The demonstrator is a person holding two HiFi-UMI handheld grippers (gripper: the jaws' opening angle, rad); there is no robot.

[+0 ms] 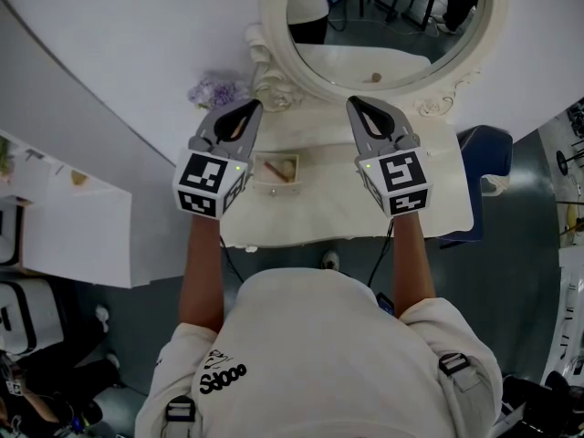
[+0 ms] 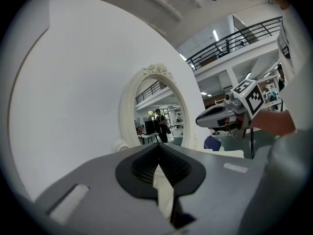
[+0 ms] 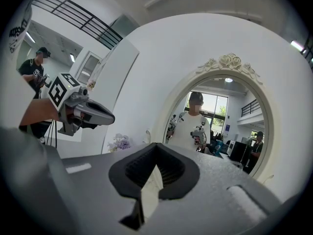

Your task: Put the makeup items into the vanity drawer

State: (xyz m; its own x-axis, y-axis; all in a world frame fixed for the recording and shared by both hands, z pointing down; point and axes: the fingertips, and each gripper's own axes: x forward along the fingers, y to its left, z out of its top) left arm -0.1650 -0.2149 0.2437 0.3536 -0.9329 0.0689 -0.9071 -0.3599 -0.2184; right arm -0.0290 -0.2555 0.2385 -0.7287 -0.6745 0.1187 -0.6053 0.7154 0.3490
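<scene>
Left hand-held gripper (image 1: 252, 107) and right hand-held gripper (image 1: 352, 102), jaws together, seemingly empty, above vanity (image 1: 319, 219).

Glossy mirror (image 1: 383, 26), matt vanity top (image 1: 319, 199)

Open hall with balcony railing (image 2: 230, 40), vanity mirror (image 1: 383, 21)

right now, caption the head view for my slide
Left tool and right tool, both shut and empty, held over the vanity, flanking a small tray below the oval mirror
</scene>
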